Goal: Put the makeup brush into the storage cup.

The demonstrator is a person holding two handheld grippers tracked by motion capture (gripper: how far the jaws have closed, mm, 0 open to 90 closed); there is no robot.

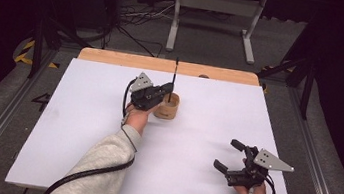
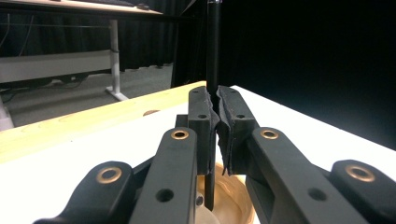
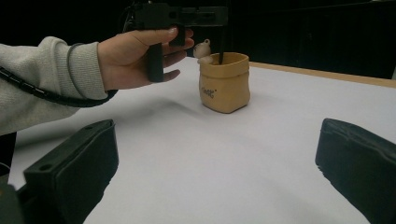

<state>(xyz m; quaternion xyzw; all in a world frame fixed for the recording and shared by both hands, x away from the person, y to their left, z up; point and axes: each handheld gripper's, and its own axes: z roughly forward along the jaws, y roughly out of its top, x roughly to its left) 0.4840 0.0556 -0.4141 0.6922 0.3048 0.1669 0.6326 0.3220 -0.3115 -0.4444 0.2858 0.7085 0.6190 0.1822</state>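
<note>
Overhead, the bench [image 1: 79, 135] shows a white top with a strip of bare pale wood along its far edge. Beyond that far edge lies a grey floor [image 1: 208, 36] with loose cables [image 1: 143, 15] trailing across it and the legs of a white metal frame [image 1: 215, 19] standing well back. Black curtains close off the room on both sides and behind, and yellow-and-black tape [image 1: 27, 52] marks the floor off the bench's far left corner. Grey rails run along the floor on either side of the bench.

A small tan cup [image 1: 167, 106] shaped like a sack stands a little toward the far edge, near the middle of the bench's width; in the right gripper view it carries small dark lettering on its side and a little pale figure at its rim. A thin black rod [image 1: 174, 77] stands upright with its lower end inside the cup. The left tool [image 1: 166, 92] is clamped on this rod just above the cup, its jaws pressed together around it in the left gripper view, the hand [image 1: 137, 117] and grey sleeve reaching in from the near edge.

The right tool [image 1: 229, 156] rests near the near right corner, jaws spread wide with nothing between them.
</note>
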